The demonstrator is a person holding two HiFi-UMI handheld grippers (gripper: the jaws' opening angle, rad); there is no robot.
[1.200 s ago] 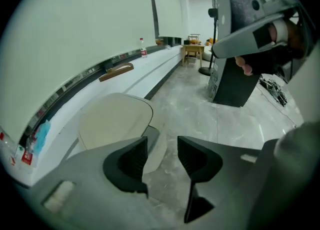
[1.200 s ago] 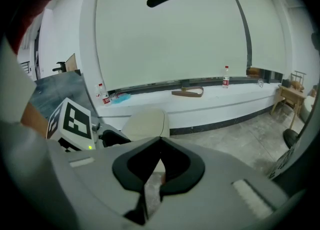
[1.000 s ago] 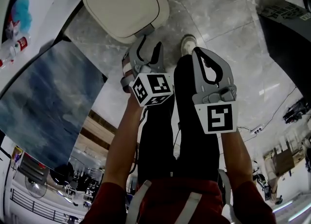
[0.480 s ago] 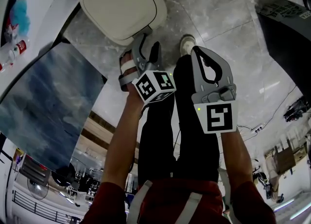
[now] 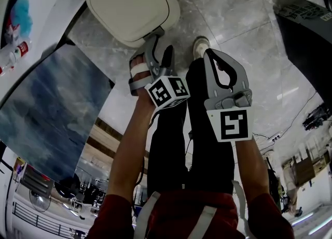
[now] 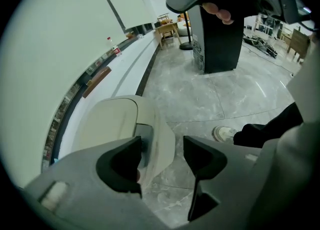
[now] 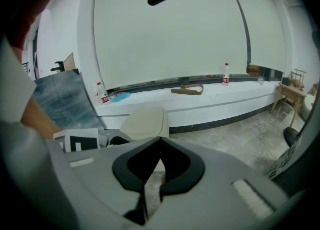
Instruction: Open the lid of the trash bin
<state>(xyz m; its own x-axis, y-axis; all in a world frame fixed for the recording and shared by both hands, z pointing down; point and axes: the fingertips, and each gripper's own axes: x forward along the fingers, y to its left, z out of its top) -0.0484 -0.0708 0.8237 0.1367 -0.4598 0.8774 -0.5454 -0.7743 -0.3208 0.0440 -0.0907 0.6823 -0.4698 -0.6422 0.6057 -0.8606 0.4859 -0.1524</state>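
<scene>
The trash bin [image 5: 129, 4] stands on the marble floor [image 5: 244, 20], against the foot of the white surface [image 7: 215, 97] and just ahead of our feet. Its cream lid [image 6: 112, 124] lies flat and closed, so we judge that the opening has not begun.

A grey tab [image 6: 145, 136] sits at the lid's near edge, and we take that as the place to lift. Our left hand-held gripper [image 6: 162, 146] points down at that edge with its jaws opening wide. The lid's rim lies in the gap, but the pads do not press on it, and we cannot tell whether the left jaw touches the tab.

To do this step well, we should:
- bring the jaws fully over the tab or rim before closing;
- grip firmly, since the smooth plastic looks likely to slip;
- lift in an arc about the far hinge side rather than pulling straight up, so the light bin does not tip or slide.

Our right hand-held gripper [image 7: 160, 141] hangs beside the left one, closed with nothing in it. We could use it to steady the bin body if needed.

Counting outward, we see:
- one bin with one lid and one tab;
- two hand-held grippers;
- one shoe [image 5: 199, 46] in view;
- two bottles on the surface, one at the left [image 7: 101, 93] and one at the right [image 7: 226, 74].
</scene>
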